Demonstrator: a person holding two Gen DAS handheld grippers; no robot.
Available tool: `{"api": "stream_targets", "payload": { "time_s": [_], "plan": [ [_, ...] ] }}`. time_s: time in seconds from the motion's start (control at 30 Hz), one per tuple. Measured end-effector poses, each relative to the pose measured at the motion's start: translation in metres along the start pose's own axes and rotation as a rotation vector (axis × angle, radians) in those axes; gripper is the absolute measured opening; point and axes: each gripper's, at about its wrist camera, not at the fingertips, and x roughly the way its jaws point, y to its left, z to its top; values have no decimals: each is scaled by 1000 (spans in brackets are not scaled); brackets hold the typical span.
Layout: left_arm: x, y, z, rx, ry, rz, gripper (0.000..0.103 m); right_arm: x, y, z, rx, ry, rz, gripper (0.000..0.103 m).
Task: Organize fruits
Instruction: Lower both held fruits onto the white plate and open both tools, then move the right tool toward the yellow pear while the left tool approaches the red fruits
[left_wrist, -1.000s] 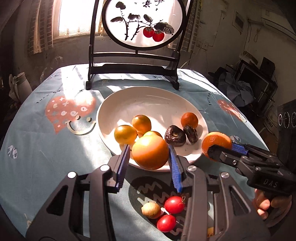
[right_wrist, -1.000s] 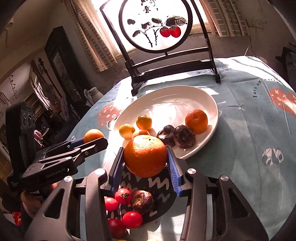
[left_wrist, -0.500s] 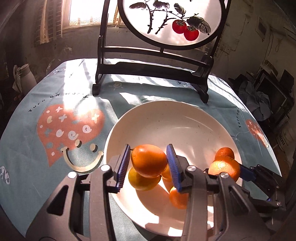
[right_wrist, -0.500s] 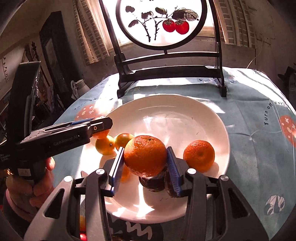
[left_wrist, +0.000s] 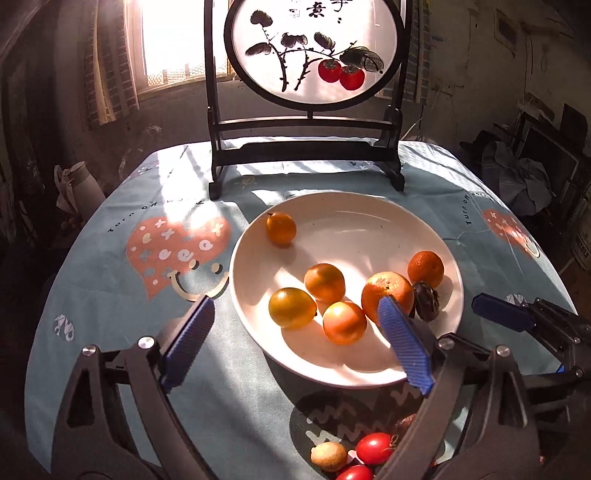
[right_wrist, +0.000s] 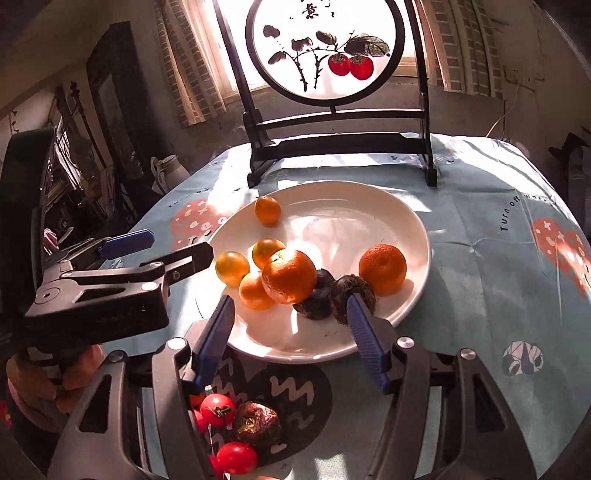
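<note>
A white plate (left_wrist: 369, 221) (right_wrist: 369, 206) holds several oranges and two dark passion fruits (right_wrist: 352, 291). The large orange (right_wrist: 290, 275) (left_wrist: 386, 293) rests on the pile beside them. A small orange (left_wrist: 281, 229) (right_wrist: 267, 210) lies alone near the plate's far left rim. My left gripper (left_wrist: 295, 339) is open and empty at the plate's near edge. My right gripper (right_wrist: 290, 338) is open and empty just before the plate. Red tomatoes (left_wrist: 373, 448) (right_wrist: 218, 410), a small yellowish fruit (left_wrist: 328, 456) and a dark passion fruit (right_wrist: 256, 424) lie on the cloth in front.
A round painted screen on a black stand (left_wrist: 306, 158) (right_wrist: 340, 147) stands behind the plate. The blue patterned tablecloth (left_wrist: 129, 295) covers a round table. A white jug (left_wrist: 79, 188) stands off the left edge. The left gripper shows in the right wrist view (right_wrist: 110, 288).
Both grippers opened and let go of their oranges into the plate, then drew back toward the near edge. The left one's orange now lies by the far left rim.
</note>
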Motion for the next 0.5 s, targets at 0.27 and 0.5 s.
{"api": "stream_targets", "payload": {
  "time_s": [0.27,0.5],
  "plan": [
    [-30,21,-84,-47,61,-55,94,-40,-3,-77,50,51,69,64],
    [-45,44,-121,-87,63,-56,94,-75,29,-114,-69,17,140,64]
  ]
}}
